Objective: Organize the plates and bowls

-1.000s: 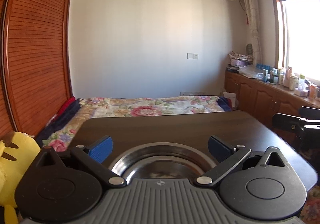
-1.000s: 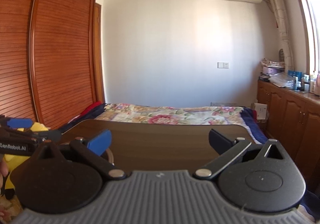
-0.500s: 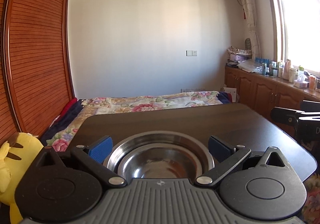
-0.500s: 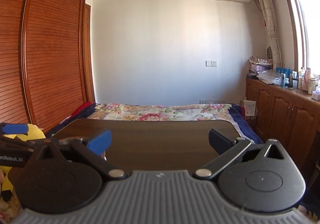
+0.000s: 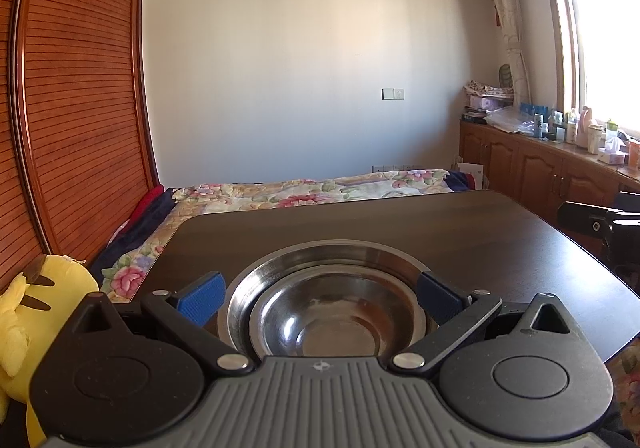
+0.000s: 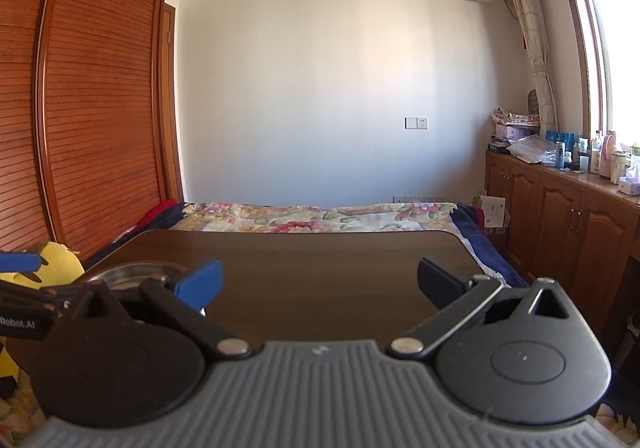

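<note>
A steel bowl [image 5: 332, 312] sits nested in a wider steel plate [image 5: 332, 252] on the dark wooden table [image 5: 440, 232], near its front edge. My left gripper [image 5: 320, 294] is open, its blue pads spread on either side of the stack, above it and not touching. My right gripper [image 6: 318, 282] is open and empty over bare table [image 6: 320, 268]. In the right wrist view the steel rim [image 6: 132, 271] shows at the left, behind the left gripper's body [image 6: 24, 308]. The right gripper's body [image 5: 600, 224] shows at the right edge of the left wrist view.
A bed with a floral cover [image 5: 312, 191] lies beyond the table's far edge. A yellow plush toy [image 5: 28, 312] sits at the left. Wooden cabinets [image 6: 560, 215] with bottles line the right wall. A slatted wardrobe [image 5: 80, 87] stands at the left.
The left gripper has tilted or risen so more of the bowl and plate shows between its pads. The right gripper has shifted slightly, showing more of the table. Both stay open.
</note>
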